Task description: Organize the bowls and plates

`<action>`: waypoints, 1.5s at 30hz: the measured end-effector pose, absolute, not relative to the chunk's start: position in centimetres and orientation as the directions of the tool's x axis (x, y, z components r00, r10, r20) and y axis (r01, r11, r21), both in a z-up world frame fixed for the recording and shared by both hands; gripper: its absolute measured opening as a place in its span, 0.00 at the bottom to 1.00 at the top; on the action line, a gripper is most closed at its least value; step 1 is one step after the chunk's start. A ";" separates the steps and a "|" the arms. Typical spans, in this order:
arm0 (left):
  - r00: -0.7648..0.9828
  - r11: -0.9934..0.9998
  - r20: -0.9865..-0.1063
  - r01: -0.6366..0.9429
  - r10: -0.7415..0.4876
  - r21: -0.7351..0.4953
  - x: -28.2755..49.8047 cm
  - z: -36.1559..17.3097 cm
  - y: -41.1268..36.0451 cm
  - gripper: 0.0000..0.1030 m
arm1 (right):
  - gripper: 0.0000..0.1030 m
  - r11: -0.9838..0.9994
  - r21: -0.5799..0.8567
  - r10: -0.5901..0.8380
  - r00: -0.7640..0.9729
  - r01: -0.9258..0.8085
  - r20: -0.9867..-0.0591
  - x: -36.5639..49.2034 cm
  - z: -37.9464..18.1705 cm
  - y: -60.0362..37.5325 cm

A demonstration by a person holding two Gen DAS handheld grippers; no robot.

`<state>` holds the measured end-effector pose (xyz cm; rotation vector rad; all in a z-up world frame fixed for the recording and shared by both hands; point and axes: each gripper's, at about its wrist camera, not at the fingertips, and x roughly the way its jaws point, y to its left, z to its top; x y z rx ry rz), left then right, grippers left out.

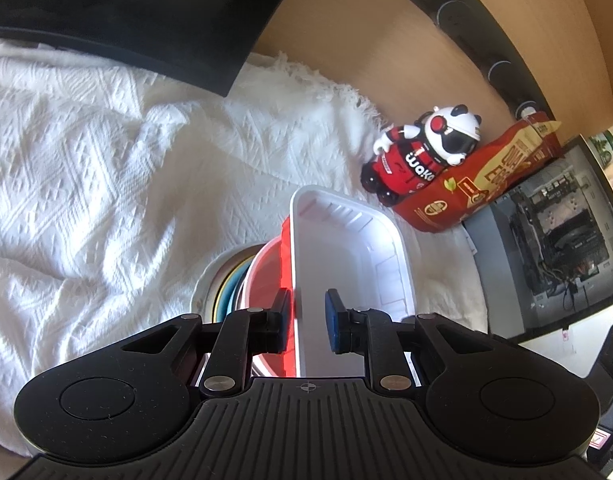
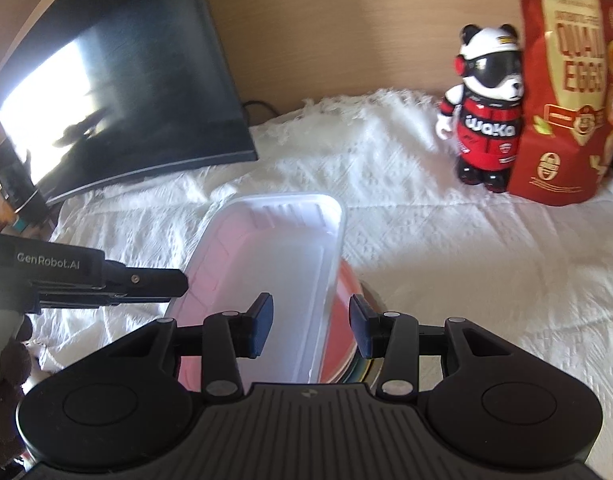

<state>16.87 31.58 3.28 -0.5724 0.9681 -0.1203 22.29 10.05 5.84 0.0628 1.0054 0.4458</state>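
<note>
On the white textured cloth (image 1: 106, 152), near its far fringed edge, we have a white rectangular plastic tray (image 1: 346, 256) atop a red round bowl (image 1: 268, 276) and stacked coloured plates (image 1: 226, 296). Our left gripper (image 1: 308, 318) seems clamped on the tray's rim. Our right gripper (image 2: 310, 326) straddles the opposite rim; contact is unclear. Stacking looks nearly finished; only release remains

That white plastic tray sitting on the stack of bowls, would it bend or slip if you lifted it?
The white plastic tray looks thin-walled, with red showing through it, so probably light and a little flexible. Its ribbed walls likely add some stiffness. Resting tilted on the red bowl, it may slide when nudged.
</note>
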 end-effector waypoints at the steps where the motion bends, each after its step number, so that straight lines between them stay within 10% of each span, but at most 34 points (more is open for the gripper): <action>1: 0.574 0.849 -0.740 -0.141 -0.349 -0.510 16.9 3.3 31.6 0.19 | 0.41 0.915 0.245 0.376 0.462 -0.319 -0.803 22.1 5.9 10.0; 11: 0.722 0.828 -0.615 -0.106 -0.317 -0.551 13.3 5.2 32.8 0.19 | 0.59 0.951 0.216 0.307 0.570 -0.223 -0.762 20.3 7.2 8.4; 29: 0.790 0.961 -0.613 -0.157 -0.016 -0.228 -7.7 5.8 14.7 0.15 | 0.79 0.896 0.185 0.405 0.576 -0.403 -0.710 3.4 7.5 1.8; 45: 0.758 0.969 -0.648 -0.210 0.075 -0.133 -11.6 6.2 9.8 0.15 | 0.81 0.893 0.134 0.389 0.589 -0.429 -0.709 -1.8 8.9 -0.8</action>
